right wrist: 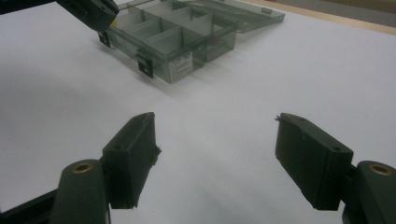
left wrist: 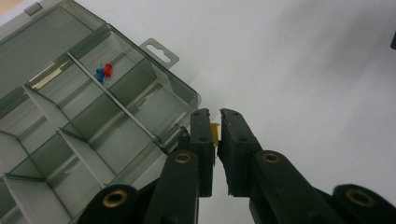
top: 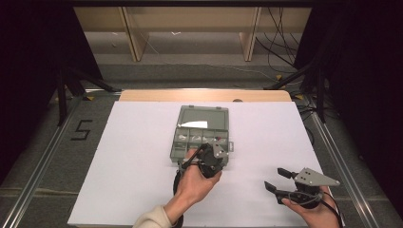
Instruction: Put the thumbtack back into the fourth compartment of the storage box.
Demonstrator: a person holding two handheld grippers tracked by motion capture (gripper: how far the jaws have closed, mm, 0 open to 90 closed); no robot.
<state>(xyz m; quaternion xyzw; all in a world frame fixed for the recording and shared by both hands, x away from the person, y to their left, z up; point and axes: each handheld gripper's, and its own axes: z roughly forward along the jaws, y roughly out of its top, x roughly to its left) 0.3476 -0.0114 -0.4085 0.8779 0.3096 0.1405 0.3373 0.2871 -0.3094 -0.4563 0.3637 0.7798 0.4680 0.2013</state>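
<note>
A white sheet [top: 142, 156] covers the worktop; a strip of bare wood [top: 204, 95] shows along the sheet's far edge. Grey carpet [top: 43, 142] lies left and right of the sheet, with a black "5" [top: 81, 129] marked on it to the left. Metal rails [top: 38, 171] run along both sides of the sheet. Beyond the wood strip stands a pale wooden shelf frame [top: 135, 38], with black cables [top: 280, 42] hanging at its right. Dark curtains [top: 28, 57] close off both sides.
</note>
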